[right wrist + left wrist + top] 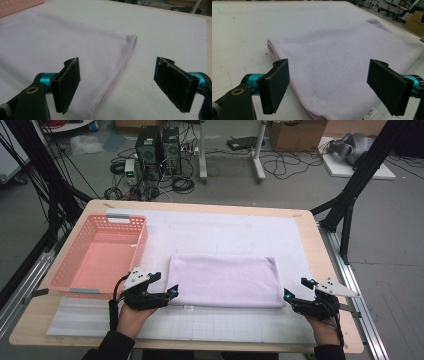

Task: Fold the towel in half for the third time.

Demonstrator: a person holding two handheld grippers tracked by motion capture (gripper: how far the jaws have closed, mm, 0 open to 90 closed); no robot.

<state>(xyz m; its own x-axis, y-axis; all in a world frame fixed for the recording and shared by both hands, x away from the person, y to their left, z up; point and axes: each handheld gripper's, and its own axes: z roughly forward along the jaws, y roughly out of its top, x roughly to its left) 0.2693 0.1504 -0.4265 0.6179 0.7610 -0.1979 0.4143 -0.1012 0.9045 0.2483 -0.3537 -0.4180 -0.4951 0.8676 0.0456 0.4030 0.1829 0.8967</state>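
A: Seen on the bench [310, 227]?

B: A folded lilac towel [225, 281], lying flat on the white mat [225, 227], toward the near edge and roughly midway between the left and right edges. Folded into a long rectangle, long sides parallel to the near edge.

A: And the left gripper [167, 285]?

B: Held in the left hand [131, 317], at the towel's near left corner. Fingers [275, 87] spread wide in the left gripper view, nothing clamped, the towel's rounded left fold lying between them and just ahead. Pads not pressing on cloth.

A: Right gripper [295, 289]?

B: Held in the right hand [322, 330], at the towel's near right corner, close to the bench's right edge. Fingers [68, 85] also wide apart, holding nothing. In the right gripper view, stitched hem of the towel [75, 50] running up between them, left finger over cloth, right finger over bare mat.

A: Anything else on the bench?

B: A pink slatted basket [137, 237] at the left edge, sitting just left of the towel, apart from it. Left gripper right beside its near right corner; touching or not, cannot tell. A small white label at the towel's near edge, too small to read.
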